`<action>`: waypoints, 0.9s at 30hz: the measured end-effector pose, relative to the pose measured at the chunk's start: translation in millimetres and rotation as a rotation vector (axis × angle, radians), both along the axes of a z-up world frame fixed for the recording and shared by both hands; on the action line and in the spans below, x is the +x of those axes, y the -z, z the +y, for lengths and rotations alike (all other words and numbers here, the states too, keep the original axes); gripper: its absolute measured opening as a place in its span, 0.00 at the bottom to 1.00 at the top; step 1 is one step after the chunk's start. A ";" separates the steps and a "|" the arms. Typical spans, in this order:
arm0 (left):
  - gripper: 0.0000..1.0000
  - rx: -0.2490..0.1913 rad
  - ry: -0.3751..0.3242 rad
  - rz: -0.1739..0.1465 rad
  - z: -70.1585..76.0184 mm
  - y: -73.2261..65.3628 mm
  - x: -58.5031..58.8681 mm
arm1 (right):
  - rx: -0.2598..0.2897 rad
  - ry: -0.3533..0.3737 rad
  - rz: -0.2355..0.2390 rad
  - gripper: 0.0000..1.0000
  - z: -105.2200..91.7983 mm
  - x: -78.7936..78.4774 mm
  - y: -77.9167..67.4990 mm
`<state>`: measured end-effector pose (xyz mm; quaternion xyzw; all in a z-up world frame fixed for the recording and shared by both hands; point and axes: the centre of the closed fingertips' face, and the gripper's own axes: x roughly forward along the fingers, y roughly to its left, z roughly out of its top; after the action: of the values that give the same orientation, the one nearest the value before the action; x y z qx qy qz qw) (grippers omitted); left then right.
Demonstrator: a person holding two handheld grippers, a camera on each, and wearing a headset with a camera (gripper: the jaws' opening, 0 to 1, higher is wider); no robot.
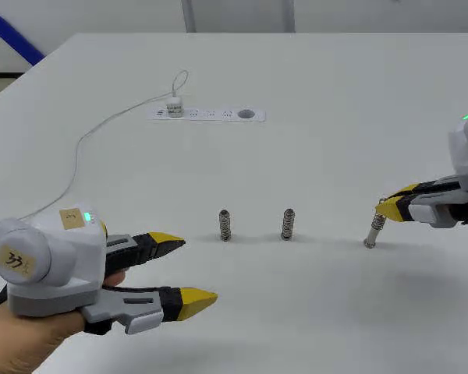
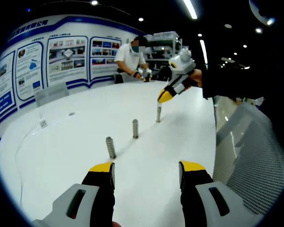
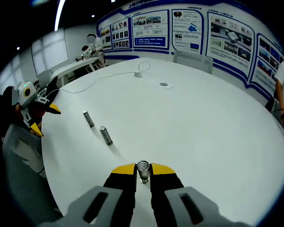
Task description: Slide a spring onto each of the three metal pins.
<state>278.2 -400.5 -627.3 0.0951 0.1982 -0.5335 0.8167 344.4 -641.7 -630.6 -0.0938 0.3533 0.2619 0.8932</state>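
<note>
Left gripper [image 1: 195,269] sits low and near in the head view, held in a hand [image 1: 23,343]. Its two yellow-tipped jaws are wide apart with nothing between them. Far to the right, the right gripper [image 1: 384,207] pokes in from the side. Its tips touch the top of a leaning pin [image 1: 370,241] on the white table [image 1: 320,156]. Two other pins [image 1: 225,224] [image 1: 288,224] stand straight up between the grippers, each with a spring around it. A power strip [image 1: 207,114] with a white cable [image 1: 101,128] lies farther back. How hard the right jaws squeeze cannot be told from up here. The left gripper view looks along its own open jaws at all three pins in a row, the leaning one farthest. It also shows a person [image 2: 131,56] at another table far behind. The right gripper view gives the close look: its jaws are pinched on a gray spring [image 3: 143,166] that sits on the leaning pin, and the left gripper is far off at the table's edge.
</note>
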 end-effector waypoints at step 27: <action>0.56 0.002 -0.009 0.012 3.2 4.7 3.4 | -0.008 0.011 0.051 0.12 0.8 0.4 36.0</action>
<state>281.7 -397.4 -632.0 0.0919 0.2040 -0.5299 0.8180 344.8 -641.0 -666.6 -0.0886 0.3775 0.2580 0.8849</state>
